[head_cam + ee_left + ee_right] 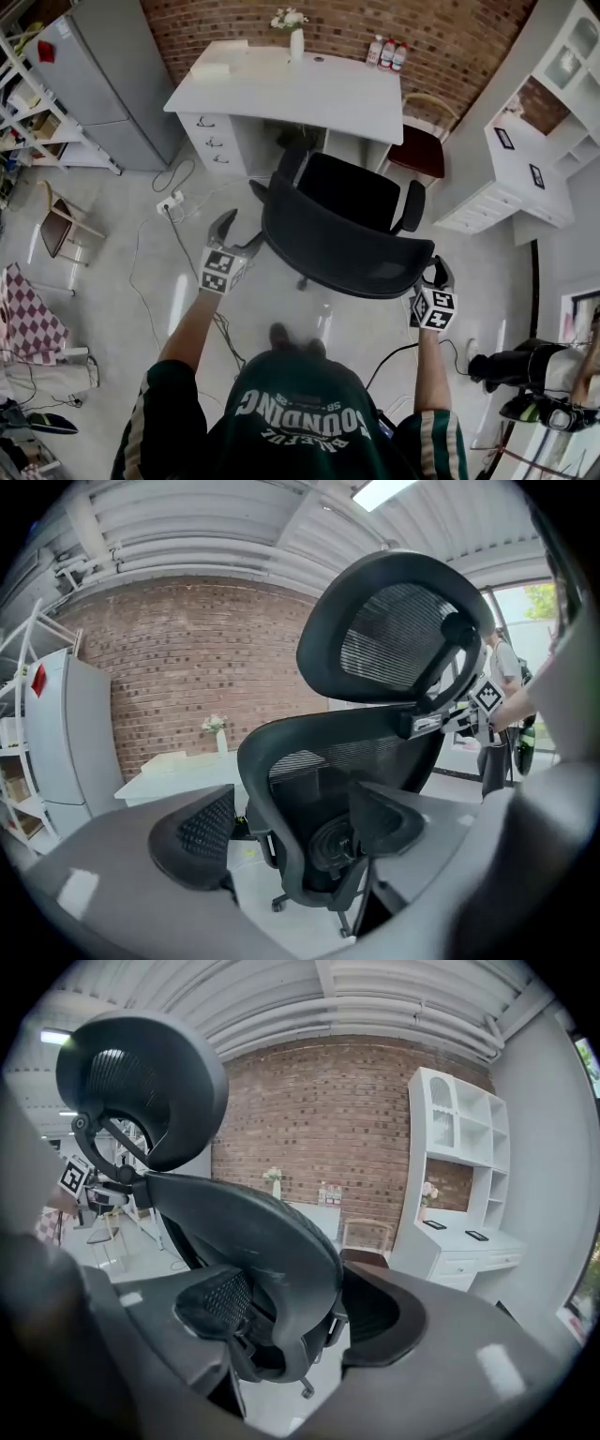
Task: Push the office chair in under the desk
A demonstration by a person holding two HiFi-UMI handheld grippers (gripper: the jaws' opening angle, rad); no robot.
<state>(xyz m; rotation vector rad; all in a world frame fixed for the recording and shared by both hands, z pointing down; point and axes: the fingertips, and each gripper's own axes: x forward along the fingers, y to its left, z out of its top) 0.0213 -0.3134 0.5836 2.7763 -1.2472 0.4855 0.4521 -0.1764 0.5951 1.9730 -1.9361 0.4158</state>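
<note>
A black office chair (347, 234) stands before the white desk (309, 89), its mesh back towards me and its seat facing the desk's knee gap. My left gripper (242, 234) is at the left edge of the chair back, jaws open. In the left gripper view the chair (281, 780) has its back frame between the spread pads (192, 836) of the gripper (291, 827), with gaps on both sides. My right gripper (434, 272) is at the back's right edge. Seen from that gripper (300, 1312), the chair (253, 1232) runs its back rim between the wide-open pads (384, 1312).
A red-seated chair (417, 150) stands right of the desk, beside a white cabinet (525, 141). A grey fridge (103, 84) is at the left. A power strip and cables (173, 202) lie on the floor left of the chair. A vase (297, 42) and bottles (386, 53) stand on the desk.
</note>
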